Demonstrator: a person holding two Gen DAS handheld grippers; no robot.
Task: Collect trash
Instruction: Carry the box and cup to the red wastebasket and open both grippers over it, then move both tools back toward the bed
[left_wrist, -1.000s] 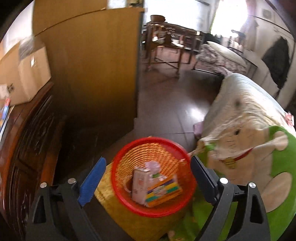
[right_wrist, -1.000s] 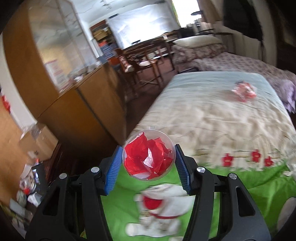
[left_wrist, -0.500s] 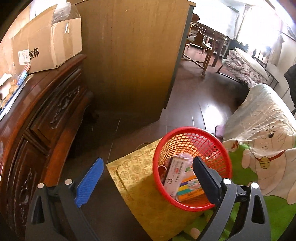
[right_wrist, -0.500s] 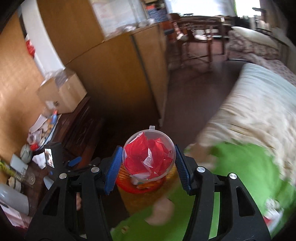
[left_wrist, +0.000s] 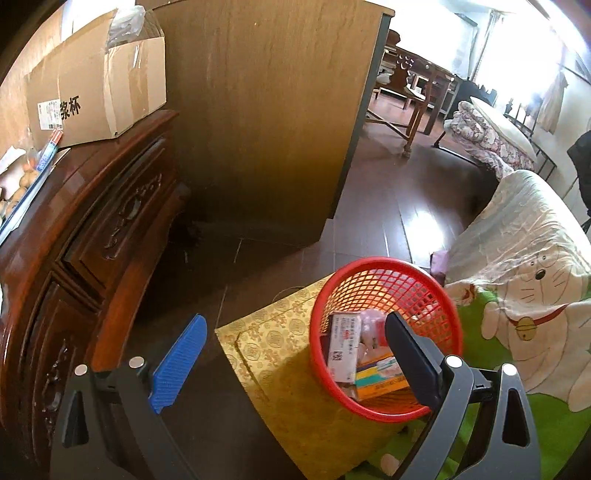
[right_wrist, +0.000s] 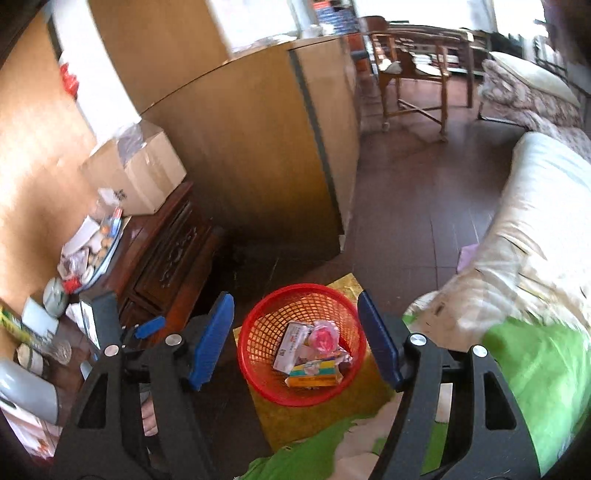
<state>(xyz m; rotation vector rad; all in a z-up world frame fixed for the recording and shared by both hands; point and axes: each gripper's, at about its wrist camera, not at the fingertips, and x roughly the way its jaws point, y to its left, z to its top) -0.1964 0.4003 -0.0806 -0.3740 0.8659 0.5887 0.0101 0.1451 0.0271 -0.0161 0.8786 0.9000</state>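
Half a second ago the clear cup of red paper was sitting clamped in the right gripper (right_wrist: 295, 338); now its jaws are standing wide apart with nothing between them, and the cup (right_wrist: 322, 338) is lying inside the red basket (right_wrist: 258, 354) among a white carton (right_wrist: 290, 345) and a yellow-green box (right_wrist: 314, 373). The left gripper (left_wrist: 293, 354) is hanging with its jaws spread too — its dark finger is overlapping the basket's near rim in its own view.

Around the basket the room is crowding in: it is sitting on a gold patterned box (left_wrist: 273, 354), with the green cartoon-print bedspread (left_wrist: 517, 288) just beside it on one side and a carved dark-wood dresser (left_wrist: 92, 236) on the other. A cardboard box (left_wrist: 99, 85) is resting on the dresser top, and a tall plywood cabinet (left_wrist: 273, 110) is closing off the space behind. Open floor (left_wrist: 399, 199) is running past the cabinet's edge toward a wooden chair (right_wrist: 410, 70) — the one free lane.
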